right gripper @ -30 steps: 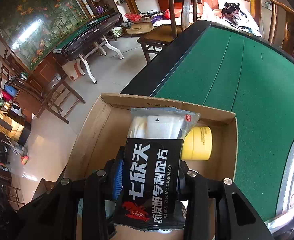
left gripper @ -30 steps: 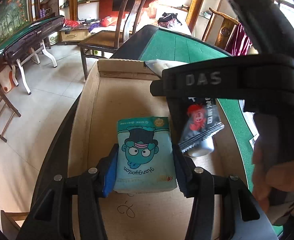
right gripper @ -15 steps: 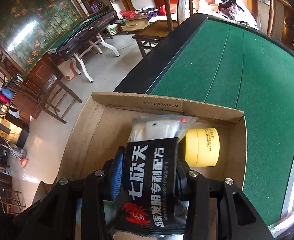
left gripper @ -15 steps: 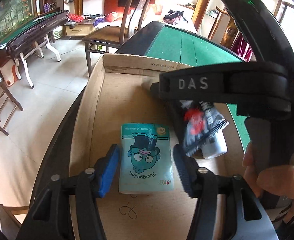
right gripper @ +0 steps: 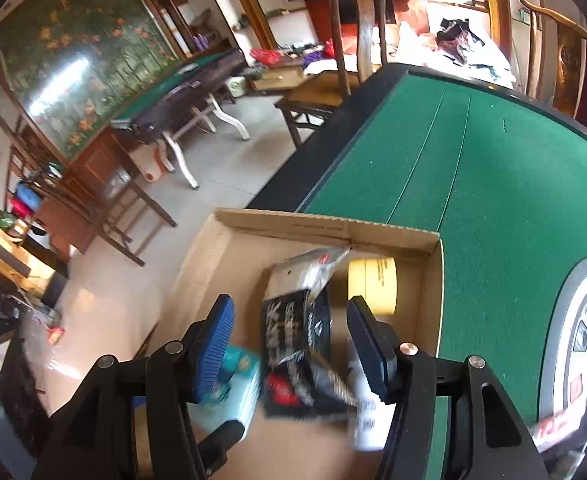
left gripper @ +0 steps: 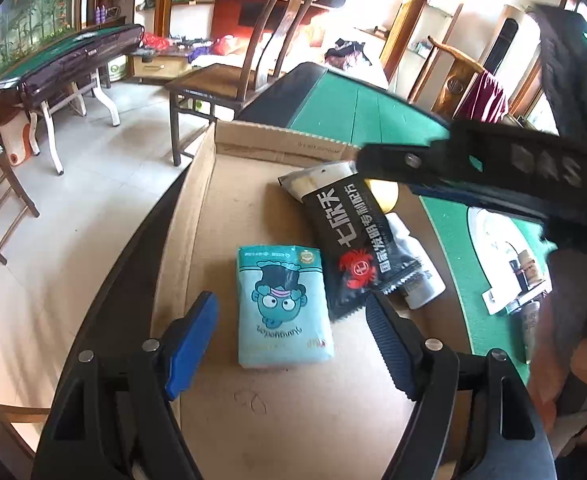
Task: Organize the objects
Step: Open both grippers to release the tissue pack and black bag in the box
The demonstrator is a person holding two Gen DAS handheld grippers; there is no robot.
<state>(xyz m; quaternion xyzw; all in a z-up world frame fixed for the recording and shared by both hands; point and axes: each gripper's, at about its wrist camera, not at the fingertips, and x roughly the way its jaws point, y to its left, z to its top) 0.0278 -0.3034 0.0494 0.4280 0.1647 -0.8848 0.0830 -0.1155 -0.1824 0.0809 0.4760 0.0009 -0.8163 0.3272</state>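
Note:
A shallow cardboard box (left gripper: 197, 208) sits at the edge of the green table. A light blue tissue pack with a cartoon face (left gripper: 283, 304) lies flat on its floor. My left gripper (left gripper: 293, 332) is open, its jaws on either side of the pack's near end and apart from it. A black packet with white characters (left gripper: 353, 244) lies in the box over a white bottle (left gripper: 417, 276), next to a clear packet (left gripper: 317, 178) and a yellow tape roll (right gripper: 373, 288). My right gripper (right gripper: 289, 336) is open above the black packet (right gripper: 297, 344), which looks blurred.
The box wall (right gripper: 325, 228) borders the green felt table (right gripper: 473, 184). A round dial panel (right gripper: 585, 340) is set in the table on the right. Wooden chairs (left gripper: 249, 76) and another green table (left gripper: 65, 56) stand on the tiled floor beyond.
Both grippers opened. The left let go of the blue tissue pack and drew back. The right let go of the black packet, which dropped into the box.

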